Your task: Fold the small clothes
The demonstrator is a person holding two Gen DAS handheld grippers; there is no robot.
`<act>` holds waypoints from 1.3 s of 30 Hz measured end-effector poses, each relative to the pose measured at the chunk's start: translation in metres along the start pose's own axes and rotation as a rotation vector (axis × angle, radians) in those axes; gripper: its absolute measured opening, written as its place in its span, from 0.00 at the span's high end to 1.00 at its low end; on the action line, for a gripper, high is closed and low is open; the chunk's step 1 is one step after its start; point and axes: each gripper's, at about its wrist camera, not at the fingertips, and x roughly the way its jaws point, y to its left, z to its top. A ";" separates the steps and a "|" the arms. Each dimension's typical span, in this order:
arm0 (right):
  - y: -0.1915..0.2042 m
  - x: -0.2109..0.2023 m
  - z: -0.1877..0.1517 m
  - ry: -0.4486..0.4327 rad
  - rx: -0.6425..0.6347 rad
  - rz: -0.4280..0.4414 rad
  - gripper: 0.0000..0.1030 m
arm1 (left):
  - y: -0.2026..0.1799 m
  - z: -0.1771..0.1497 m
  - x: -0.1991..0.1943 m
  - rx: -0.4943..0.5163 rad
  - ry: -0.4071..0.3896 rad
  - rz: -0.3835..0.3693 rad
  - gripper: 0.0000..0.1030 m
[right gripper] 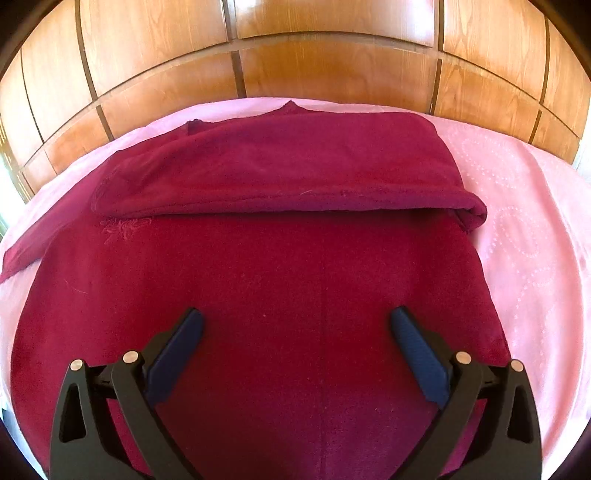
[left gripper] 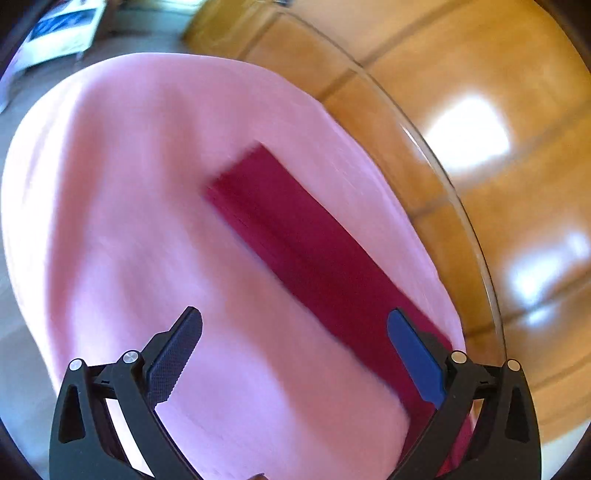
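Note:
A dark red garment (right gripper: 258,288) lies flat on a pink cloth (right gripper: 524,229). Its far part is folded back toward me, with the fold edge (right gripper: 295,210) across the middle. A sleeve (right gripper: 29,243) sticks out at the left. My right gripper (right gripper: 295,321) is open and empty just above the near part of the garment. In the blurred left wrist view the garment shows as a dark red strip (left gripper: 317,258) running from the middle to the lower right. My left gripper (left gripper: 295,325) is open and empty above the pink cloth (left gripper: 147,184), with its right finger (left gripper: 413,354) over the strip's edge.
The pink cloth covers a round glass-edged table (left gripper: 454,192). Wooden panels (right gripper: 295,55) stand close behind the table. Shiny wooden floor (left gripper: 498,147) lies beyond the table's rim. A white and blue object (left gripper: 59,33) sits far off at the upper left.

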 end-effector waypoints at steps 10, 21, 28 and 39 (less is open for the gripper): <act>0.005 0.003 0.001 -0.007 -0.008 -0.018 0.02 | 0.022 0.040 0.043 -0.113 0.011 0.055 0.36; 0.007 0.004 0.001 -0.013 -0.012 -0.028 0.02 | -0.018 0.039 0.035 0.041 -0.054 0.018 0.93; 0.007 0.004 0.001 -0.012 -0.013 -0.029 0.02 | -0.135 -0.041 0.003 0.412 -0.048 -0.182 0.93; 0.005 0.004 0.001 -0.019 -0.005 -0.017 0.02 | -0.228 -0.200 0.062 0.757 0.192 -0.187 0.93</act>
